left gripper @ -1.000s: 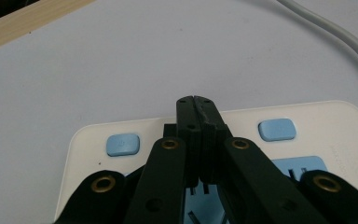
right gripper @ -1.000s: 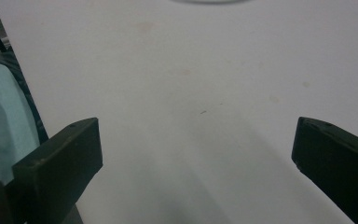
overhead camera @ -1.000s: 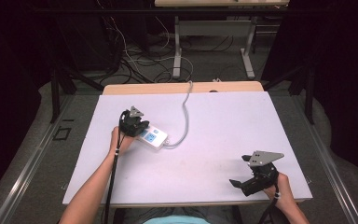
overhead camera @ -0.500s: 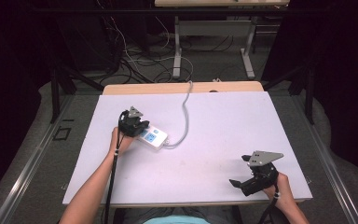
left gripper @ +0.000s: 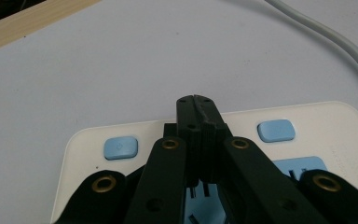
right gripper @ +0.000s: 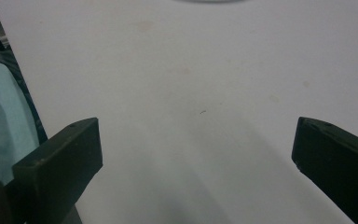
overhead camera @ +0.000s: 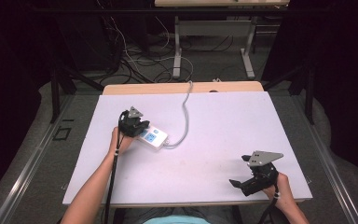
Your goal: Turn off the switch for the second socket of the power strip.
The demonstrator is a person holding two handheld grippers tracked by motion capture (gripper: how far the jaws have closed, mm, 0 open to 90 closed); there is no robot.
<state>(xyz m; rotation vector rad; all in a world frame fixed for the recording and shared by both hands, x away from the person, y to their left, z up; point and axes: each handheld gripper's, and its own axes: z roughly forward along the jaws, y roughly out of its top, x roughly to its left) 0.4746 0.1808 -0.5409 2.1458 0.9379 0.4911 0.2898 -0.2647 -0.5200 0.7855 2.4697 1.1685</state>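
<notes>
Nearest the person, the right gripper (overhead camera: 248, 179) rests with jaws spread wide, well apart from the power strip (overhead camera: 153, 137). That white strip has pale-blue buttons; the left gripper (overhead camera: 137, 125), jaws pressed together, hovers on it. Its grey cable (overhead camera: 184, 112) trails beyond.

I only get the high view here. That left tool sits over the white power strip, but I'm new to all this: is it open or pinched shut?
Observer: Shut. In the left gripper view the left tool has its two black jaws pressed together, with nothing between them.
Operator: Where do the tips point?
Observer: Above the power strip, between two light blue buttons.
Operator: And the other tool, near the table's front edge?
Observer: The right tool is wide open over the bare white table, nothing between its jaws.
</notes>
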